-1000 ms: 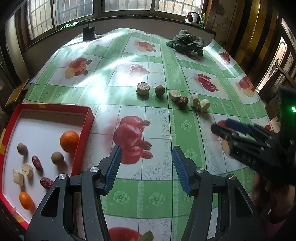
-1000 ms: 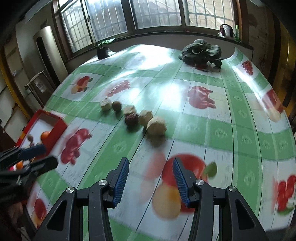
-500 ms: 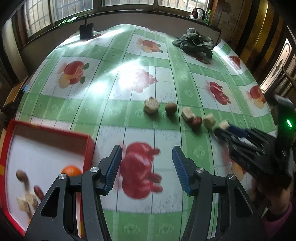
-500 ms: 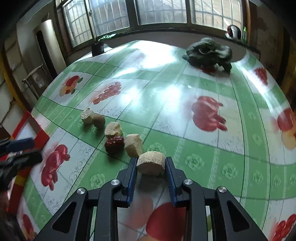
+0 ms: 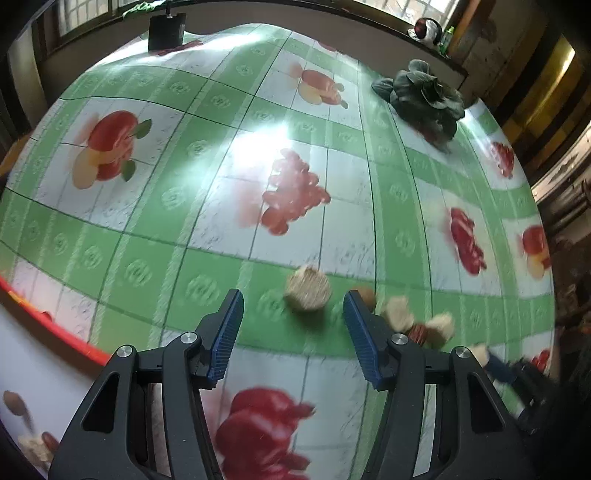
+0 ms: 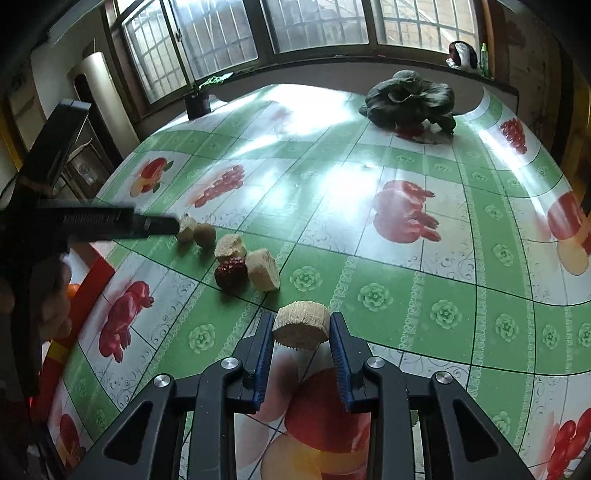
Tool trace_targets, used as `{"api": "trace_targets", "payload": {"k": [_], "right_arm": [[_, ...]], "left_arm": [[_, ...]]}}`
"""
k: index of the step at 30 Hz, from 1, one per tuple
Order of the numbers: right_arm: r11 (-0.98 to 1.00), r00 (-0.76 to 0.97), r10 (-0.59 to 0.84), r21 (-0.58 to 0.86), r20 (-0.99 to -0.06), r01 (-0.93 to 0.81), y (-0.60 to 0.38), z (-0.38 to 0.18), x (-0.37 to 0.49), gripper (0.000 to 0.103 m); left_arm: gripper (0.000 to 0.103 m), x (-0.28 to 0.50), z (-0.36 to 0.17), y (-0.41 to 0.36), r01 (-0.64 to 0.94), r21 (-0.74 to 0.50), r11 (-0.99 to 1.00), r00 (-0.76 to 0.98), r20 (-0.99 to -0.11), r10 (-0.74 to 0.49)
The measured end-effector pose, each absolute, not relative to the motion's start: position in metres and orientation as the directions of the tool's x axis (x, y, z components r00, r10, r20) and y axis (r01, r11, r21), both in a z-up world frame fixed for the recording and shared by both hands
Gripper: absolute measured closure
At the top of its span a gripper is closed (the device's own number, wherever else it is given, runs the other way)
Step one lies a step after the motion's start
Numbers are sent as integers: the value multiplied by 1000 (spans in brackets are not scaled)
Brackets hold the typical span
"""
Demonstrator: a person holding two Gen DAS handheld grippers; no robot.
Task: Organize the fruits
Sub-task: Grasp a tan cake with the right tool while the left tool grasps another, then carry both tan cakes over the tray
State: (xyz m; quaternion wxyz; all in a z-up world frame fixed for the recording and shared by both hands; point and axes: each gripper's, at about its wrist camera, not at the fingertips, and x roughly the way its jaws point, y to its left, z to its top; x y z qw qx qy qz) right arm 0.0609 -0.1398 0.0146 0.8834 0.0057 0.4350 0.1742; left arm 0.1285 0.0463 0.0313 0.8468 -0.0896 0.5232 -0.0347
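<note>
My right gripper is shut on a tan fibrous chunk, held just above the green fruit-print tablecloth. Beyond it lies a row: a tan chunk, a red date, another tan chunk, a round brown fruit and a tan piece. My left gripper is open and points down at a round tan chunk at the row's left end, which lies just beyond its fingertips. The brown fruit peeks out behind its right finger. The red tray sits at lower left.
A dark leafy vegetable lies at the table's far side, and a black pot stands by the window. Several fruits lie blurred in the tray's white bottom. A hand grips the left tool at the left edge.
My right gripper closed on the nearest tan chunk. My left gripper swung from over the tray toward the row, so the tray slid to the left edge of its view.
</note>
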Motion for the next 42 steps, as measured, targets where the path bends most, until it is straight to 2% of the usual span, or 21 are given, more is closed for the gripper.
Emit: {"api": "trace_targets", "payload": {"k": [6, 8, 10, 15, 26, 31, 42], "right_arm": [[937, 557, 321, 173, -766, -303, -142, 14, 62, 74], [936, 556, 325, 175, -765, -306, -142, 14, 62, 74], [935, 556, 324, 169, -765, -312, -140, 15, 61, 74], [928, 559, 334, 161, -759, -335, -132, 19, 56, 74], [918, 594, 355, 150, -722, -366, -107, 42, 12, 74], [904, 588, 397, 188, -705, -384, -90, 46, -21, 74], [860, 543, 454, 190, -706, -473, -33, 49, -71, 74]], "left_arm": [[47, 143, 20, 37, -30, -175, 984, 421, -895, -146], [50, 143, 17, 35, -25, -160, 987, 422, -897, -135], [76, 140, 16, 33, -14, -113, 993, 429, -898, -96], [75, 128, 18, 46, -34, -143, 989, 428, -896, -114], [75, 38, 56, 50, 20, -95, 995, 542, -836, -91], [75, -12, 63, 54, 5, -26, 1000, 601, -799, -24], [75, -86, 59, 91, -70, 3, 998, 637, -770, 47]]}}
